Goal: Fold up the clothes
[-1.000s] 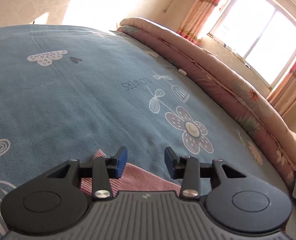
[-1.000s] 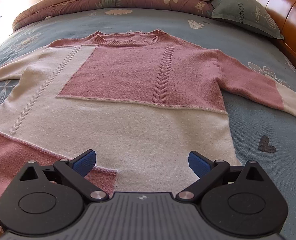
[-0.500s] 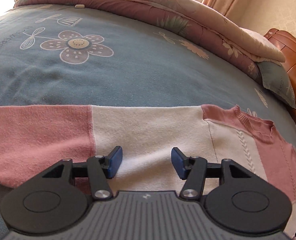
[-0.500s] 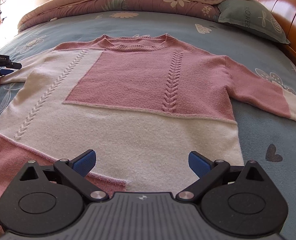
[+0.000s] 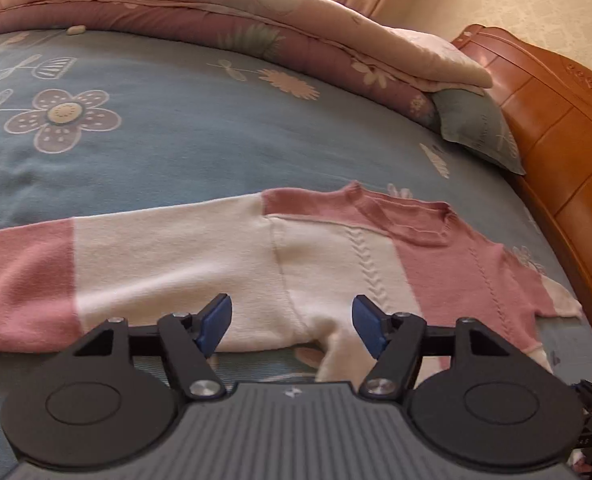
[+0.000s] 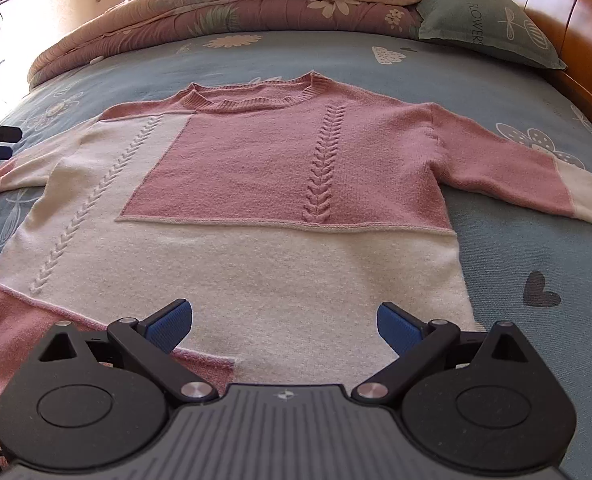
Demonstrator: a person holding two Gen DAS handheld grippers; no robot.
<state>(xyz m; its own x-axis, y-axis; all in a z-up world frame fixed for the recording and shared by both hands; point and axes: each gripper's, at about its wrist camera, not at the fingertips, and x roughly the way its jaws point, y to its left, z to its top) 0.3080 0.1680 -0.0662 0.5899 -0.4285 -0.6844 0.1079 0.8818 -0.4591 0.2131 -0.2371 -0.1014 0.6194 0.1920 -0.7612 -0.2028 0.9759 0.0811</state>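
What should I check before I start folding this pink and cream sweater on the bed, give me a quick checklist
1. Sweater lies flat, front up, on the bedsheet: ok.
2. Both sleeves spread out to the sides: ok.
3. Left claw open, holding nothing, near the sleeve and armpit: ok.
4. Right claw open, holding nothing, over the hem: ok.
5. Pillow and folded quilt lie apart from the sweater: ok.
6. Whether either claw touches the fabric: cannot tell.

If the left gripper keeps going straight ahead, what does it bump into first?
Probably the sweater: the open left gripper points at its white sleeve near the armpit, which lies flat on the bed. Depth is hard to judge.
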